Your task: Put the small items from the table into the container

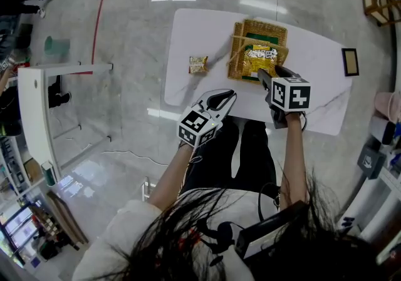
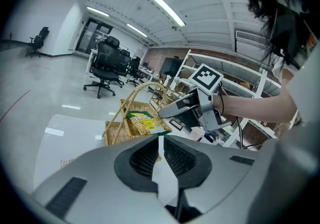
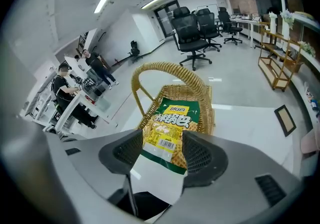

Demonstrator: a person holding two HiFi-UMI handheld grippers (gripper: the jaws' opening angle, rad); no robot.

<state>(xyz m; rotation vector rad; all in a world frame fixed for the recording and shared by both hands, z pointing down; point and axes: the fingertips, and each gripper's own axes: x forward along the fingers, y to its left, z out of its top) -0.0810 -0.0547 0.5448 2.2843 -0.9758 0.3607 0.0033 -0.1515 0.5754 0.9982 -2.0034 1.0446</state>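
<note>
A wicker basket [image 1: 241, 32] with a hoop handle stands at the far side of the white table [image 1: 200, 35]. A green and yellow snack packet [image 1: 261, 56] lies tilted over its near rim. My right gripper [image 1: 263, 76] is just in front of the basket. In the right gripper view the packet [image 3: 172, 128] has its near end between my right gripper's [image 3: 162, 143] open jaws, and its far end is over the basket [image 3: 200, 96]. A small snack packet [image 1: 198, 64] lies on the table left of the basket. My left gripper [image 1: 230, 94] hovers at the near table edge, shut and empty.
A black-framed flat object [image 1: 350, 62] lies at the table's right end. A white desk [image 1: 37, 117] stands off to the left on the shiny floor. Office chairs [image 3: 192, 38] and people at a desk [image 3: 75, 93] are far behind.
</note>
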